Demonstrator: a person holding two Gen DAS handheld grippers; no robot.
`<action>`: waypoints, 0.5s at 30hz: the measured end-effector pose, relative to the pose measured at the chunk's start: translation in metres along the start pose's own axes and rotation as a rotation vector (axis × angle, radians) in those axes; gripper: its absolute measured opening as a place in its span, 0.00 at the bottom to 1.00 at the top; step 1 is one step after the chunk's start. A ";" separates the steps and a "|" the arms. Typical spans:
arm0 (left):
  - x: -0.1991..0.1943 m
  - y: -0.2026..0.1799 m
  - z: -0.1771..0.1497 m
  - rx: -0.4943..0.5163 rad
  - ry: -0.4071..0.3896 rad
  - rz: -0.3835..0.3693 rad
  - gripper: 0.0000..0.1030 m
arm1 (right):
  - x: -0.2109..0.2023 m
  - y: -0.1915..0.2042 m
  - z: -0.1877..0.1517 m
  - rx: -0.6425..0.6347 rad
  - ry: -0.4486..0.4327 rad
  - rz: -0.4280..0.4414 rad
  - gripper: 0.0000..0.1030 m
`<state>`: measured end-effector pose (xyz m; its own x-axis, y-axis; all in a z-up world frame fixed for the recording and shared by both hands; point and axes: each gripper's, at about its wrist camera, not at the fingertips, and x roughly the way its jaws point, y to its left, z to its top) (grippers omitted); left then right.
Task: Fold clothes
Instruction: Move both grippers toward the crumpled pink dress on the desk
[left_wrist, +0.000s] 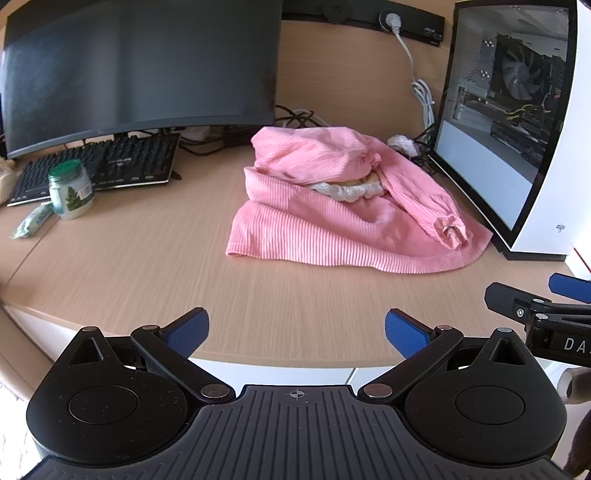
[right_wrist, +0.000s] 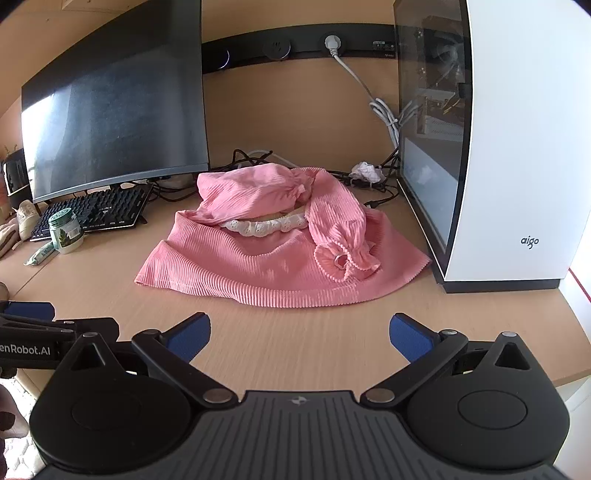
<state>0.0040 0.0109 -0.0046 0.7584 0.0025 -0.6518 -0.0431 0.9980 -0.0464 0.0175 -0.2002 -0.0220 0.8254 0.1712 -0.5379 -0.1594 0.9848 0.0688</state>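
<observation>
A pink ribbed top (left_wrist: 314, 229) with a white lace collar (left_wrist: 347, 190) lies on the wooden desk (left_wrist: 147, 266); both sleeves are folded in over its body. It also shows in the right wrist view (right_wrist: 258, 266), with its collar (right_wrist: 266, 225). My left gripper (left_wrist: 295, 332) is open and empty near the desk's front edge, short of the hem. My right gripper (right_wrist: 300, 336) is open and empty, also short of the hem. The right gripper shows at the right edge of the left wrist view (left_wrist: 535, 295).
A curved monitor (left_wrist: 140, 70) and keyboard (left_wrist: 99, 166) stand at the back left, with a green-lidded jar (left_wrist: 70, 190) and a small packet (left_wrist: 31, 221). A white PC case (right_wrist: 509, 147) stands right against the top. Cables (right_wrist: 384, 110) and crumpled tissue (right_wrist: 365, 171) lie behind.
</observation>
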 end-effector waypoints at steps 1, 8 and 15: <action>0.000 -0.001 0.000 0.000 0.001 0.001 1.00 | 0.001 -0.001 0.001 0.001 0.003 0.003 1.00; 0.004 -0.002 0.002 -0.004 0.009 0.004 1.00 | 0.006 -0.005 0.003 0.009 0.016 0.011 1.00; 0.008 -0.001 0.006 -0.004 0.011 0.002 1.00 | 0.011 -0.009 0.005 0.017 0.024 0.016 1.00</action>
<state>0.0138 0.0098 -0.0054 0.7509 0.0037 -0.6604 -0.0475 0.9977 -0.0485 0.0307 -0.2067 -0.0246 0.8098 0.1866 -0.5562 -0.1635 0.9823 0.0915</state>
